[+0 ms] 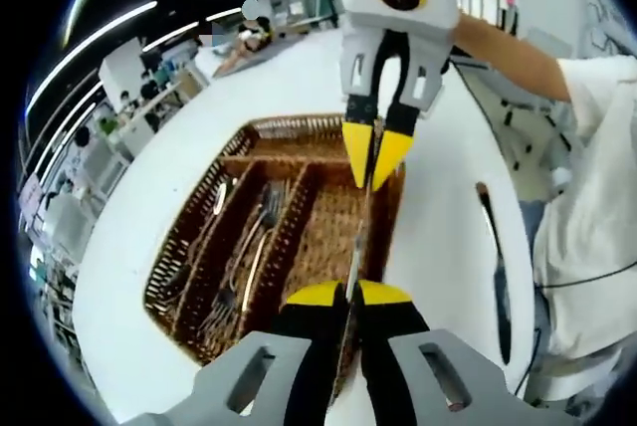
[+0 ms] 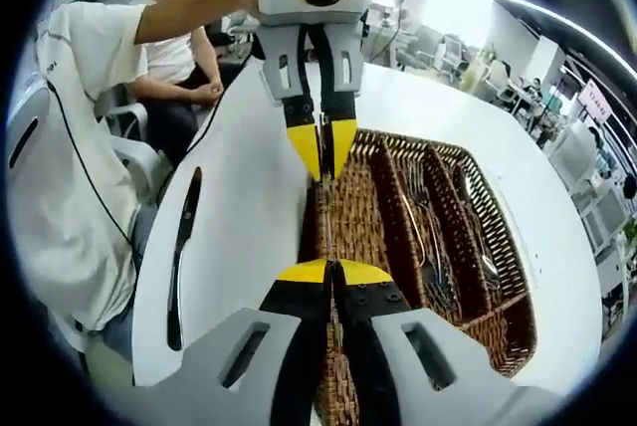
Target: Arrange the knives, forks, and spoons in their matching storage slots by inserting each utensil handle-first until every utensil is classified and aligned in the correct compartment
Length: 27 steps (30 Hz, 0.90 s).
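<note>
Left gripper view looks down its own yellow-tipped jaws, and the left gripper point(image 1: 347, 295) has them pressed narrow on one end of a slim knife point(image 1: 354, 259) that runs straight ahead over the wicker tray point(image 1: 189, 237). At the far end of that knife the right gripper point(image 1: 376, 157) comes down from above, its yellow tips pinched on the other end, so the utensil hangs between the two tools over the tray's widest compartment, close to the tray's right-hand wall as this view has it. That wide compartment shows bare weave beneath the knife. The two narrower slots beside it hold cutlery: forks point(image 1: 267, 209) lie in the middle slot, and more pieces lie in the outer one, too small to name. In the right gripper view the same hold shows from the other side: the right gripper point(image 2: 332, 273) clamps the knife point(image 2: 323, 209) near the tray rim point(image 2: 518, 341), with the left gripper point(image 2: 320, 152) facing it. On the white table point(image 2: 249, 207), a second knife point(image 2: 180, 247) with a dark handle lies apart from the tray, parallel to its long side, near the table's edge. Bare tabletop lies between tray and that knife. A seated person point(image 2: 179, 58) is close behind the table on that side.
</note>
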Available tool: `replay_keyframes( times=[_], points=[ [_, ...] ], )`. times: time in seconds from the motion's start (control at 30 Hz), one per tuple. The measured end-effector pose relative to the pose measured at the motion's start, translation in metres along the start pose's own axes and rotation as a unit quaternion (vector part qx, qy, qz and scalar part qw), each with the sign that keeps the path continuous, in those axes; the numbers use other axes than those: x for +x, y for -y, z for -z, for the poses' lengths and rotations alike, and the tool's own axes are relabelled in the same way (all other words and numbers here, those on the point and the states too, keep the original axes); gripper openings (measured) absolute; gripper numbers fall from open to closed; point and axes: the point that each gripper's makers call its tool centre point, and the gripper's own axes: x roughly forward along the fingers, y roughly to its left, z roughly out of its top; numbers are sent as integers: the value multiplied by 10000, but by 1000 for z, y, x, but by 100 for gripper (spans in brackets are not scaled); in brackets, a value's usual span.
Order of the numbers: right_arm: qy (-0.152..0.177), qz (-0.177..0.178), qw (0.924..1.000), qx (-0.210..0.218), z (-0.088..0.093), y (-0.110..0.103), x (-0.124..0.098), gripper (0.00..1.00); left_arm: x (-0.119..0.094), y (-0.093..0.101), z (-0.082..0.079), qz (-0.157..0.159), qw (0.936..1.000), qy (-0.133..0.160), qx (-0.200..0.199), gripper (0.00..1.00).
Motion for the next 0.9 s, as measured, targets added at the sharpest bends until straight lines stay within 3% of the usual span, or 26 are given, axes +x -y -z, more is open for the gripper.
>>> replay_keyframes(
  times=[0.9],
  points=[
    [-40, -228, 9991, 346, 26, 24, 43, 1, 40, -31, 34, 138, 9994, -279, -153, 5]
  ],
)
